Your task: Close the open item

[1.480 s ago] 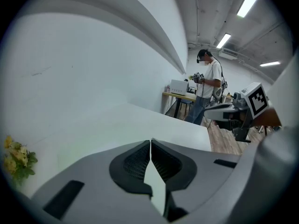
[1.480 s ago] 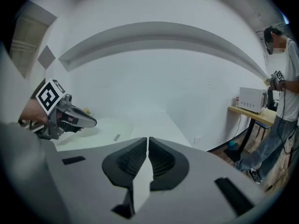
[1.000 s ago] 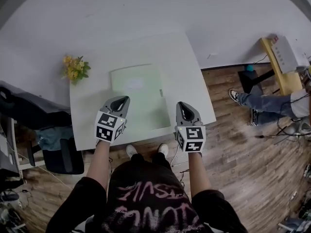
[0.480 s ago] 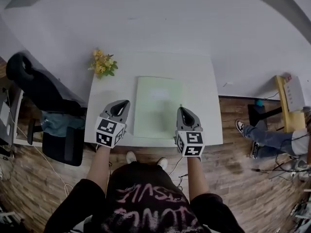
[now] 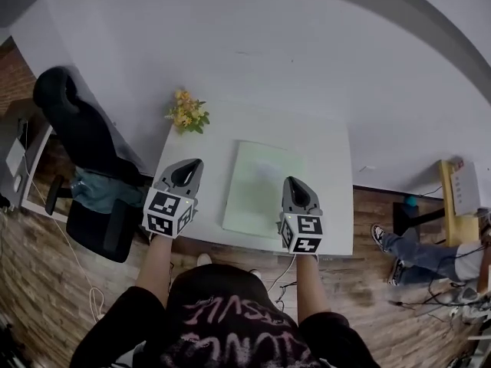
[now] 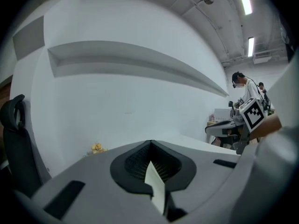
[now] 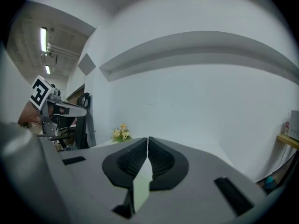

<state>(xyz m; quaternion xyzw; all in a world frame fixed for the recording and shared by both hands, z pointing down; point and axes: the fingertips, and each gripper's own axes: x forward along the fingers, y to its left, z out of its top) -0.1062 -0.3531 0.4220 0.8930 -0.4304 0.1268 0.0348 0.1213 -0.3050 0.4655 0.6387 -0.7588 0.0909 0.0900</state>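
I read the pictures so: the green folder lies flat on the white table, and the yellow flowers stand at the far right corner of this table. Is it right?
Not quite. The yellow flowers stand at the far left corner of the white table, not the far right one; the head view shows this. The green folder does lie flat on the table.
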